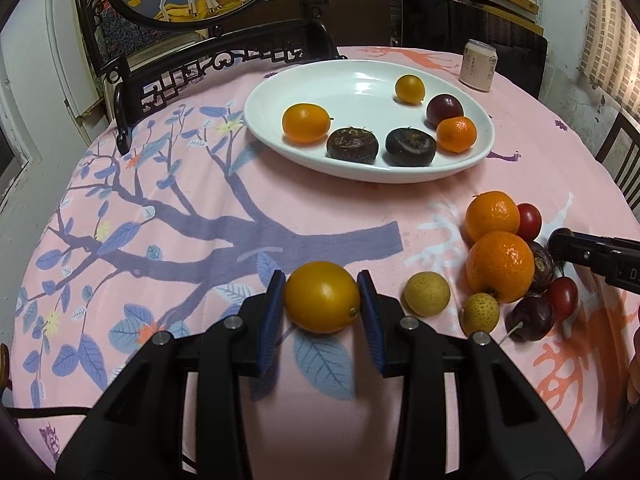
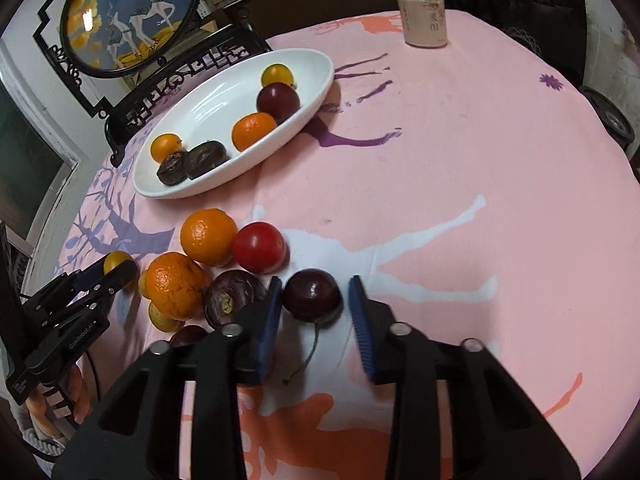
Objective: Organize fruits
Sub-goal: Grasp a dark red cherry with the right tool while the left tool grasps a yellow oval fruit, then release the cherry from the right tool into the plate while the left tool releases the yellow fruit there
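A round bench (image 1: 224, 216) under a pink patterned cloth carries a white oval plate (image 1: 360, 80) already holding six fruits: three orange or yellow citrus, one dark plum and two dark brown flattened ones. About eight more remain loose near its front edge. The left hand-held gripper (image 1: 322, 300) clamps a yellow-orange fruit (image 1: 322, 296); the right hand-held gripper (image 2: 314, 308) brackets a dark cherry (image 2: 312, 294), right pad apparently short of contact.
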`<state>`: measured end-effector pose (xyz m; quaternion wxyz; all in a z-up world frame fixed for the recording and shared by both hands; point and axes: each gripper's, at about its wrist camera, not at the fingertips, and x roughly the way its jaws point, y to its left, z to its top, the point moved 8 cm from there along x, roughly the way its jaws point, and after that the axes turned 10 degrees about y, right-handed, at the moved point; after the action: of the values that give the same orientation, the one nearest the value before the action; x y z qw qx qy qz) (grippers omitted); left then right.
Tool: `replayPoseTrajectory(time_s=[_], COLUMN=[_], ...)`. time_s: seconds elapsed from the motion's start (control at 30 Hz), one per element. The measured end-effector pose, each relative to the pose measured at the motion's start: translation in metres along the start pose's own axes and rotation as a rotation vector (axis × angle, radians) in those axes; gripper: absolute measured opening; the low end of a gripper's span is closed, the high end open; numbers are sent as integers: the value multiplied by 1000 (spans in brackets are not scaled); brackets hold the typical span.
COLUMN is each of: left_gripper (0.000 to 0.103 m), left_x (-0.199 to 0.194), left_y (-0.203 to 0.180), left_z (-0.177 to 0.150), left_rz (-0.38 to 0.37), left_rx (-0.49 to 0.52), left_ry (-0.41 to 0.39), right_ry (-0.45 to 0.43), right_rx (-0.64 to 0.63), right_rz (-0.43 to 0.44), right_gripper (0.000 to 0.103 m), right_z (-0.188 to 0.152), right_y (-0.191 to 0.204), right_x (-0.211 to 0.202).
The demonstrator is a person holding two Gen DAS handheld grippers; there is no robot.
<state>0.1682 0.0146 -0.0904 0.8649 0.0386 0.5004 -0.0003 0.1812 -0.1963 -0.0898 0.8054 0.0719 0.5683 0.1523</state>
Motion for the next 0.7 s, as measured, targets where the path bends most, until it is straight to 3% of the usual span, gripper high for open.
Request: replayPoseTrajectory(time_s=[0.13,0.3,0.53,0.7], left_gripper=[37,37,37,37], left_x=[-2,-19,-30,-13], left_y=[0,8,9,-4], left_z=[1,16,90,134], left_rz=[-4,-37,-10,-15], left_rx=[-5,-48,-65,-73], left_ry=[-6,-60,-121,-128], right_ry=[-17,-130,-179,-148], right_rx=[2,34,35,-6], right_rz=[2,51,82,101], right_gripper=[29,29,29,29], right_z=[2,12,64,107], right_y=[0,-2,16,52], right_x=[-2,-28,-45,-22])
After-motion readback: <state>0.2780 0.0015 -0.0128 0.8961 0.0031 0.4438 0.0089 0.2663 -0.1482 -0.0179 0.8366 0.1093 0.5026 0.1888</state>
